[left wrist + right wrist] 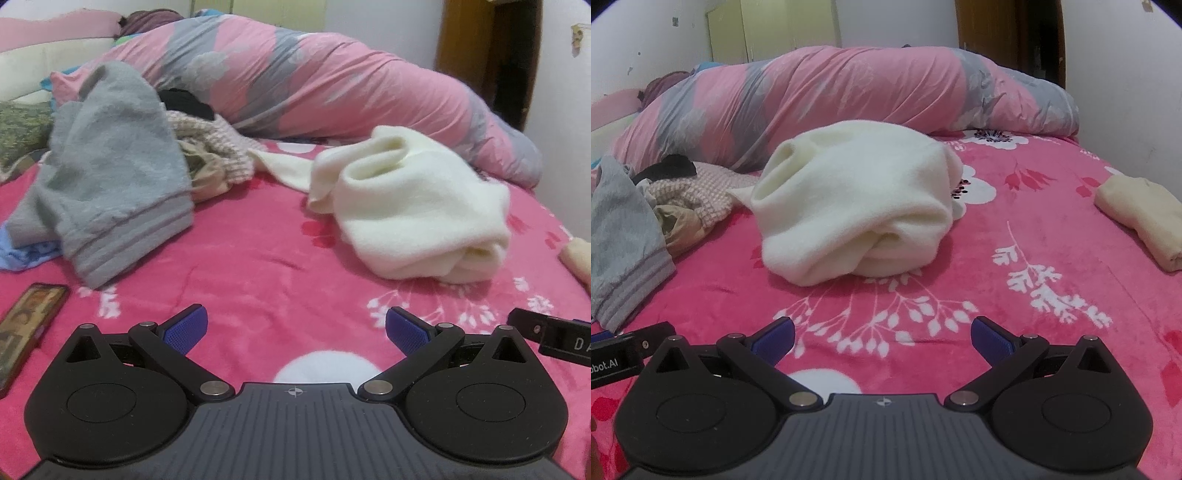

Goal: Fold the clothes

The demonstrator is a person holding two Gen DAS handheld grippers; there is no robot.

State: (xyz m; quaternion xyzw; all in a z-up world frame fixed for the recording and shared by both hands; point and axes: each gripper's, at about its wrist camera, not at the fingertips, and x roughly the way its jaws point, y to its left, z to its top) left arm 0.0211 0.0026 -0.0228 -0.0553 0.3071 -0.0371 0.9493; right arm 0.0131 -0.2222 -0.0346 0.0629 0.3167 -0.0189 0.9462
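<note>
A cream fleece garment (pixel 413 206) lies bunched on the pink floral bedspread (pixel 240 266), ahead and right of my left gripper (pixel 295 330), which is open and empty with blue pads. In the right wrist view the same cream garment (pixel 857 199) lies straight ahead of my right gripper (pixel 882 338), also open and empty. Both grippers hover low over the bedspread (pixel 997 295), short of the garment. A pile of other clothes, topped by a grey fleece piece (pixel 110 162), lies to the left; it also shows in the right wrist view (pixel 624 240).
A rolled pink and grey duvet (pixel 314 77) runs across the back of the bed. A phone (pixel 26 328) lies at the left. A folded beige garment (pixel 1141 221) sits near the right edge. The right gripper's body (pixel 554 339) shows at the left view's right edge.
</note>
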